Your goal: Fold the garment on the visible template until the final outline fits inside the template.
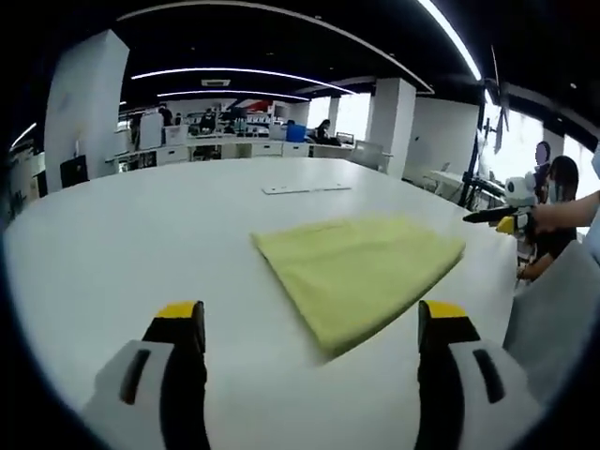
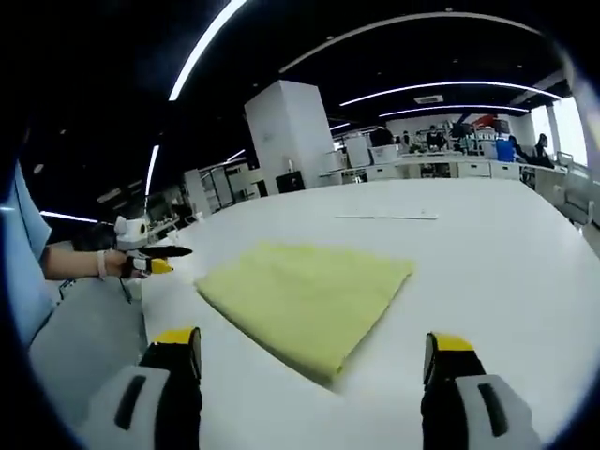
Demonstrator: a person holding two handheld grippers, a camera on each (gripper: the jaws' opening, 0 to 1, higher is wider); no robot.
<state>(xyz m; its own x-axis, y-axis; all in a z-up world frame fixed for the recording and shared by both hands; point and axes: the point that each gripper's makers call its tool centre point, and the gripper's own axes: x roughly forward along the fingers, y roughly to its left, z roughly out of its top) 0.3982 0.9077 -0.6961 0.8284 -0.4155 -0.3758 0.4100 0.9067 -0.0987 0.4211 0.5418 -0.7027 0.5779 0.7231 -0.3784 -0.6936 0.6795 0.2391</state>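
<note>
Garment (image 1: 359, 272), yellow, folded flat on white table (image 1: 141, 253), lies ahead of both grippers, nearest corner pointing between jaws. Left gripper (image 1: 314, 328) and right gripper (image 2: 314, 352) wide apart, empty, clear of cloth. Neither judged nearer. Template not discernible.

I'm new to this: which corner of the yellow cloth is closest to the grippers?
The pointed corner of the folded yellow garment aimed between the left gripper jaws; the other corners lie farther up the white table.

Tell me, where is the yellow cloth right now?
The folded yellow cloth lies flat on the white table, ahead of both open grippers in both views, with a thin flat white piece beyond it.
</note>
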